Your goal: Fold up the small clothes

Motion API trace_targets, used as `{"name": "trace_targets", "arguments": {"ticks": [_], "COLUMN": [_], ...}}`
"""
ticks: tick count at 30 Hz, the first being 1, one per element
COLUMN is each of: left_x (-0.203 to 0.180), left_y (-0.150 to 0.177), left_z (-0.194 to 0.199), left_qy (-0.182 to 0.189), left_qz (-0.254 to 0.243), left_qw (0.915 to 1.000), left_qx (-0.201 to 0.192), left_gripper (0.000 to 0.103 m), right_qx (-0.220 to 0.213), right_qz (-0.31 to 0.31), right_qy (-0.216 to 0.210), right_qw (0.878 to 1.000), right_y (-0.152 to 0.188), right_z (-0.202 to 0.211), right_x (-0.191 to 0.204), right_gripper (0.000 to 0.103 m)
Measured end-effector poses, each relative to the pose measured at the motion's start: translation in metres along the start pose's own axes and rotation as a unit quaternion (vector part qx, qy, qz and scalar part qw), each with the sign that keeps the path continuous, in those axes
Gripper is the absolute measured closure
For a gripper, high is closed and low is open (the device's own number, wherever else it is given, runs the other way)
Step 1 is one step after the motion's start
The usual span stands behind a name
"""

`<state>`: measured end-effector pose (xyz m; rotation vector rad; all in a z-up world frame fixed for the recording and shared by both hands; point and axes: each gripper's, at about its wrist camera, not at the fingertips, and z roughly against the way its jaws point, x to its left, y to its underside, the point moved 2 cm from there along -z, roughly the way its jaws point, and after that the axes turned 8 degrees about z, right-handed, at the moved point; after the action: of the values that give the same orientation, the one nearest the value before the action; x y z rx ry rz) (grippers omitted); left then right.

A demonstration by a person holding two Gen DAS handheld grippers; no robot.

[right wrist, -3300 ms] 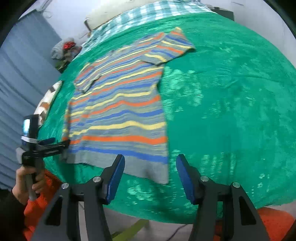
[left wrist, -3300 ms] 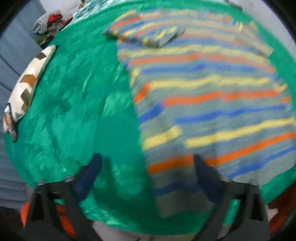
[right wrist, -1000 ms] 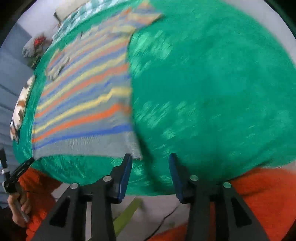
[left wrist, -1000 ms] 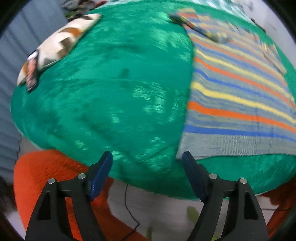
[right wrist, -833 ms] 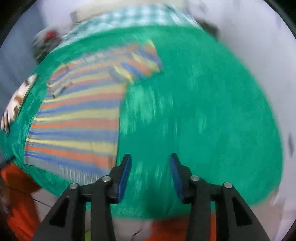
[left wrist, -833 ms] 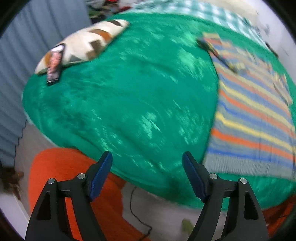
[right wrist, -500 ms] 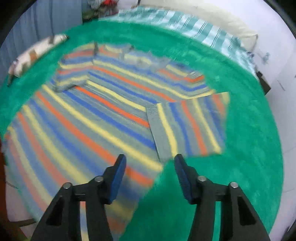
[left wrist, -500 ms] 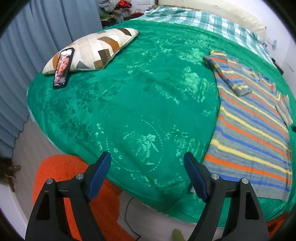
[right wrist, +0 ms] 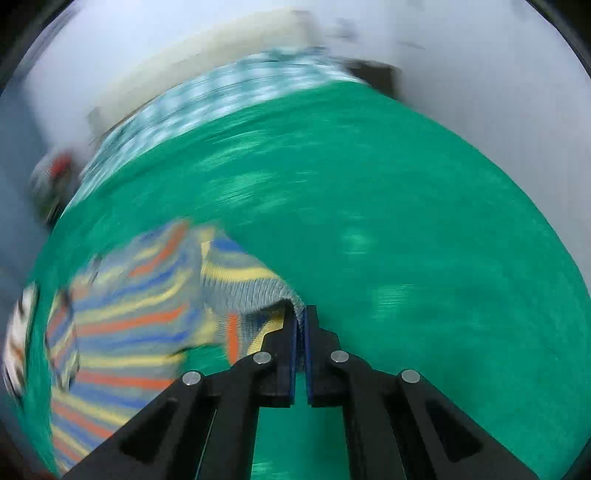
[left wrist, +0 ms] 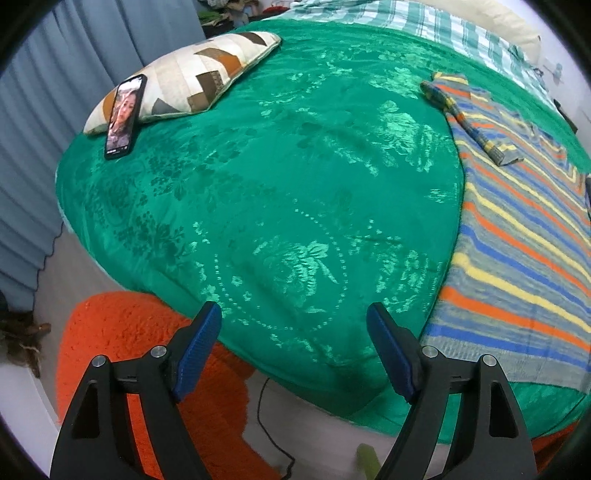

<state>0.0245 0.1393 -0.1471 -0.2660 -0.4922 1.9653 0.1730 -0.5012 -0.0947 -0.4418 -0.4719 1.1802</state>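
Note:
A striped grey, orange, yellow and blue knit shirt (left wrist: pixel 524 229) lies flat on the green bedspread (left wrist: pixel 295 184), at the right of the left wrist view. Its near sleeve is folded over the body. My left gripper (left wrist: pixel 293 347) is open and empty, above the bed's near edge, left of the shirt's hem. In the blurred right wrist view my right gripper (right wrist: pixel 301 314) is shut on the grey ribbed cuff of the shirt's sleeve (right wrist: pixel 255 291) and holds it lifted above the bedspread (right wrist: pixel 406 240). The shirt's body (right wrist: pixel 129 317) spreads to the left.
A patchwork pillow (left wrist: pixel 192 74) lies at the bed's far left with a lit phone (left wrist: pixel 123 114) leaning on it. A checked sheet (left wrist: pixel 424 18) covers the bed's head. An orange rug (left wrist: pixel 122 332) and a cable lie on the floor. Grey curtains (left wrist: pixel 44 92) hang at left.
My right gripper has gone from open above the sleeve to shut on its cuff, and the sleeve is lifted. My left gripper has hardly moved and stays open.

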Motion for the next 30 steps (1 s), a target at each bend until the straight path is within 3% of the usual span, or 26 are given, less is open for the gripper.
{"name": "trace_targets", "arguments": {"ticks": [4,8,13,17,21,23,27,29,30], "left_x": [-0.011,-0.019,-0.020,-0.018,-0.013,-0.010,-0.004,-0.003,-0.003], "left_y": [0.004,0.006,0.007,0.007,0.007,0.007,0.006,0.005,0.004], "left_z": [-0.001,0.003,0.002,0.000,-0.004,-0.004,-0.007,-0.009,-0.010], "left_qy": [0.001,0.000,-0.004,-0.008,-0.016,-0.017,-0.019,-0.019,-0.020], "left_qz": [-0.013,-0.025,-0.029,-0.022,-0.020,-0.017,-0.006,0.000,0.002], "left_qw": [0.9999,0.9997,0.9996,0.9997,0.9996,0.9997,0.9997,0.9997,0.9996], "left_qx": [0.005,0.004,0.004,0.007,0.011,0.011,0.014,0.017,0.018], "left_gripper": [0.021,0.021,0.021,0.021,0.021,0.021,0.021,0.021,0.021], "right_qx": [0.035,0.029,0.055,0.082,0.099,0.097,0.063,0.030,0.018], "right_qz": [-0.044,-0.093,-0.070,-0.070,-0.082,-0.091,-0.100,-0.089,-0.079], "right_qy": [0.003,0.007,0.070,0.096,0.067,0.049,0.064,0.027,-0.017], "right_qw": [0.998,0.995,0.994,0.990,0.989,0.990,0.991,0.995,0.997], "right_y": [0.011,0.018,0.020,0.029,0.032,0.033,0.031,0.024,0.020], "right_z": [-0.016,-0.016,-0.023,-0.035,-0.041,-0.039,-0.008,0.006,0.010], "right_x": [-0.039,-0.064,-0.078,-0.085,-0.093,-0.101,-0.119,-0.110,-0.099], "right_gripper": [0.100,0.100,0.101,0.101,0.099,0.089,0.085,0.084,0.083]}}
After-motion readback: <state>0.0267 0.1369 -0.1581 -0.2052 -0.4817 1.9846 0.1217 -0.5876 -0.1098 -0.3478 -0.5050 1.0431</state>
